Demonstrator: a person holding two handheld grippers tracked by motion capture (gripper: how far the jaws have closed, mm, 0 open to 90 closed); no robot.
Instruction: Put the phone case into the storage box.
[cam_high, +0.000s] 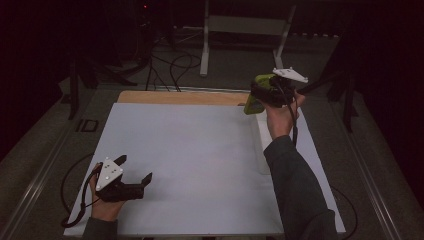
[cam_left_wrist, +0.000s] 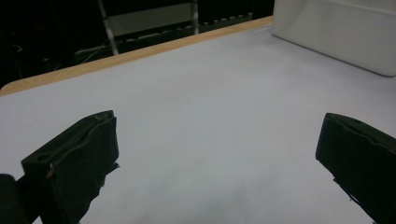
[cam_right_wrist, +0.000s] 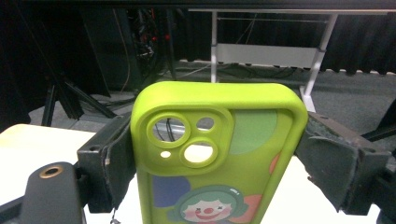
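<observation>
- High view, nearest to me: my left gripper (cam_high: 134, 171) lies low over the white table (cam_high: 190, 150), near its front left corner, held in my left hand (cam_high: 102, 202).
- Its jaws are spread wide and nothing is between them; in the left gripper view I see the two black pads (cam_left_wrist: 77, 161) far apart with bare table surface between.
- Farther on, at the right side of the table, there is a white tray (cam_left_wrist: 341, 32), with my right sleeve (cam_high: 295, 185) reaching over it.
- At the far right edge, my right gripper (cam_high: 257, 95) is lifted above the table.
- It is pinching a green phone case (cam_right_wrist: 217, 154) by its two long sides; the jaws press on both edges.
- In the right gripper view the case stands upright, camera holes at the top, a clown face printed lower down.
- Behind the table are the dark floor, cables (cam_high: 170, 65) and a metal stand (cam_high: 245, 25).
</observation>
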